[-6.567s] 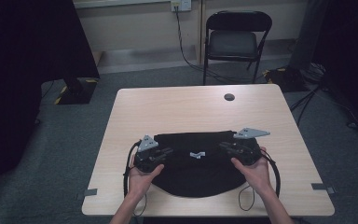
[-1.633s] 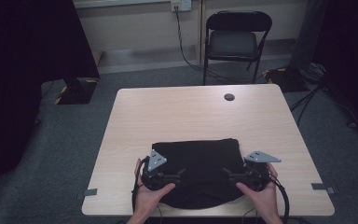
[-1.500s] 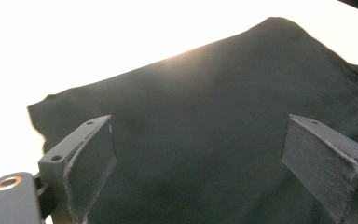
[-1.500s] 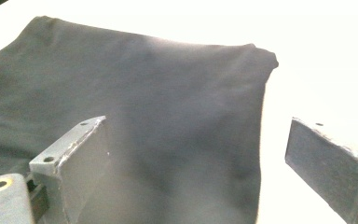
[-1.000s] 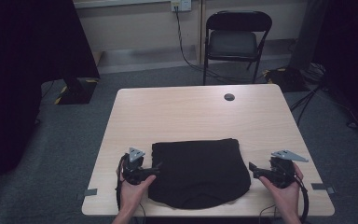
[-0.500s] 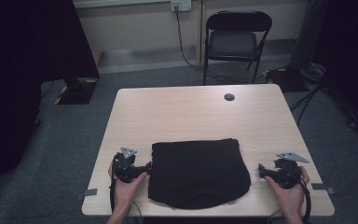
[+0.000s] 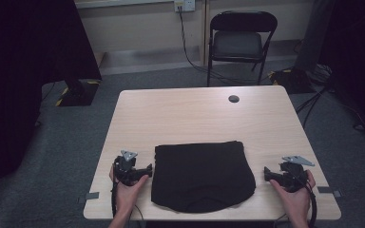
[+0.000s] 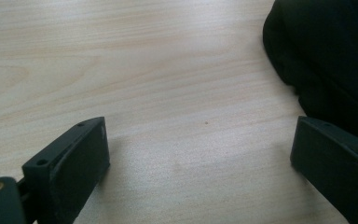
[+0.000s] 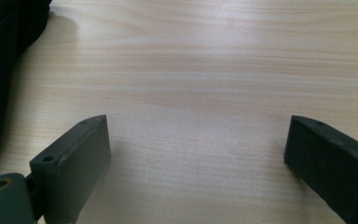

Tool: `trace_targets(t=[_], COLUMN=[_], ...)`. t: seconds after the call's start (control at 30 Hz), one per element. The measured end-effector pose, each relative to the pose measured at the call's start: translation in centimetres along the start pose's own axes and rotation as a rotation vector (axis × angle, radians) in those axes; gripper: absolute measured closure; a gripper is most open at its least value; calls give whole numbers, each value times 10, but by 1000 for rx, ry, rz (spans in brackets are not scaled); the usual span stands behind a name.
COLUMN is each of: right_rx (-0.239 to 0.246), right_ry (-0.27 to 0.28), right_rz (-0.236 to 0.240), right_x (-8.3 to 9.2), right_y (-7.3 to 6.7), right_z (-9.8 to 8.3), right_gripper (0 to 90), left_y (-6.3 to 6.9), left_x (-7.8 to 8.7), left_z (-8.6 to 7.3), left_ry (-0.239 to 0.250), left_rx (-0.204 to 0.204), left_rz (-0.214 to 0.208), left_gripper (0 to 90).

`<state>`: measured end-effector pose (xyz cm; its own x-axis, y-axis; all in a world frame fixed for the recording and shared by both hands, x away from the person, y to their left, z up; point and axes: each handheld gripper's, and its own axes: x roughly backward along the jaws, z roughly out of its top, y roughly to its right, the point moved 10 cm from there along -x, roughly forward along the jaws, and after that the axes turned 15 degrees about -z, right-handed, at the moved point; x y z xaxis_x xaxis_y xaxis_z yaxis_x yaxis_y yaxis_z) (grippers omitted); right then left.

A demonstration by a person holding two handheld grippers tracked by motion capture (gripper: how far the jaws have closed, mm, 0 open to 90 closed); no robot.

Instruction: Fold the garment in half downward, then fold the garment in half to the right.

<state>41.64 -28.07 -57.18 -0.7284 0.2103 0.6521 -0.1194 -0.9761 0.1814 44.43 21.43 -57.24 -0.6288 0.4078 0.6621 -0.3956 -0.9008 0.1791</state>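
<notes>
— What is shown on the table?

— A folded black cloth is seen lying flat at the table's six o'clock edge. The left gripper is held just beside it at nine o'clock, the right gripper near it at three o'clock, both with jaws spread wide and nothing held.

— How would it be handled?

— It is judged soft, light and limp; a corner or folded edge would best be pinched. The pale wood looks smooth. A folding chair is seen at twelve o'clock, with what are probably cables on the grey carpet.
</notes>
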Motion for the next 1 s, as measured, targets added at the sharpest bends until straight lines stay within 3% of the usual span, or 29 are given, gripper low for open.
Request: trace_targets(t=[0.13,0.37,0.47,0.53,0.7,0.83,0.9,1.0], right_rx=[-3,-6,-15,-17,-11,-4,5,38], right_ry=[-5,-6,-9,-11,-15,20,29,52], right_rz=[-3,-5,-16,-15,27,60,78,114], right_x=[0,-1,1,2,9,19,22,32], right_y=[0,0,0,0,-5,-13,-16,-31], right_z=[0,0,-1,-2,1,6,7,12], right_gripper=[45,43,48,59,104,119,125,125], left_y=[-1,-1,1,3,5,8,9,15], left_x=[0,0,0,-1,-2,-1,-1,2], left_z=[-1,-1,2,3,2,3,4,6], left_ry=[-3,-2,18,15,11,20,25,36], left_rx=[22,24,10,1,-4,-3,-5,-18], left_rz=[20,20,13,2,-13,-52,-51,-76], left_gripper=[0,2,88,89,68,55,58,61])
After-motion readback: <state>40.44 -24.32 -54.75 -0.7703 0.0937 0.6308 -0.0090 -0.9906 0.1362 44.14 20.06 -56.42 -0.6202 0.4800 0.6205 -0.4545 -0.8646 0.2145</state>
